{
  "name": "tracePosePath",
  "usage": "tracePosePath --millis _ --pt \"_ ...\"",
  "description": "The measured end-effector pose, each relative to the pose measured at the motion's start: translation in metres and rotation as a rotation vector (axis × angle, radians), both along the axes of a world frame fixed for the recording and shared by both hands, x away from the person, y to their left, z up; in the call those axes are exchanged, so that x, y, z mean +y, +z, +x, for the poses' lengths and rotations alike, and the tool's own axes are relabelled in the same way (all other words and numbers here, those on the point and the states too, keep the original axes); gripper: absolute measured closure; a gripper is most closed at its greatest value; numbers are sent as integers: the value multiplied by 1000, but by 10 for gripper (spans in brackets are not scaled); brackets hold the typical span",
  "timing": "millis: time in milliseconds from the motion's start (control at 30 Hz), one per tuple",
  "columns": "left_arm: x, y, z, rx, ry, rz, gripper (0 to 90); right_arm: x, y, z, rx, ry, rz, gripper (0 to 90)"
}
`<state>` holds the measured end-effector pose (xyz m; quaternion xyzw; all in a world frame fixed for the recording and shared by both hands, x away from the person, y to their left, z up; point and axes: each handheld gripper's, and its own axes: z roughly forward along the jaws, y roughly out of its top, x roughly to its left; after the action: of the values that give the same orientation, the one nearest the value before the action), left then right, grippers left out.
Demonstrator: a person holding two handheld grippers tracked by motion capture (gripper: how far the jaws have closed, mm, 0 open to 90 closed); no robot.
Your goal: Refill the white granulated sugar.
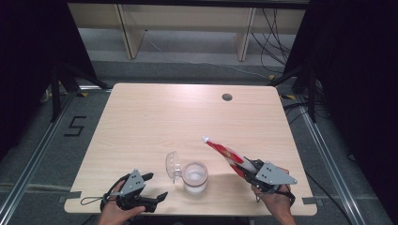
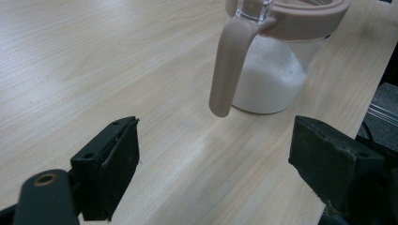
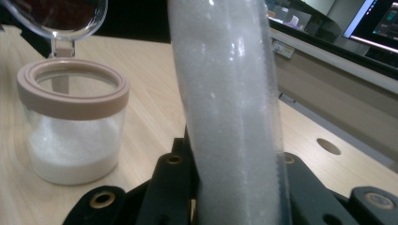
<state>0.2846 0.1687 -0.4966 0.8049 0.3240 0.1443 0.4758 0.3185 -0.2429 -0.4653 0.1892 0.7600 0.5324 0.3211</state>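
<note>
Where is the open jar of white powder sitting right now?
In the high view the jar stands near the table's front edge, between the left gripper and the right gripper, its lid flipped open.

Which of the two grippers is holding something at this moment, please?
The right gripper is: its jaws are clamped on the red-and-white tube of white granules. The left gripper stands open and empty near the jar.

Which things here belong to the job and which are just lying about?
In the job:
- jar of white grains, lid flipped open
- red and white pouch, clamped in the right gripper
- left gripper, open beside the jar

Lying about:
- cables on the floor
- table's grommet hole
</note>
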Motion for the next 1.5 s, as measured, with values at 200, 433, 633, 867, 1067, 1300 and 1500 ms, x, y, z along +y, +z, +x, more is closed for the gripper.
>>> tracePosePath --millis 200,433,633,867,1067,1300,1500 --pt "-1 0 0 0 -3 5 160 -4 -3 6 46 -19 111 775" --pt "0 0 0 0 -3 7 160 -15 -13 15 100 -36 151 775" --pt "0 0 -1 -3 3 4 160 -17 -23 21 151 -60 193 775" --pt "0 1 0 -6 -2 10 160 -19 -26 21 188 -68 205 774" --pt "0 1 -1 -6 1 -4 160 -21 -26 22 217 -94 200 772" --pt "0 0 -1 -2 4 -7 160 -33 -24 19 272 -135 204 770" --pt "0 1 -1 -4 6 -10 160 -35 -22 18 263 -126 175 769"
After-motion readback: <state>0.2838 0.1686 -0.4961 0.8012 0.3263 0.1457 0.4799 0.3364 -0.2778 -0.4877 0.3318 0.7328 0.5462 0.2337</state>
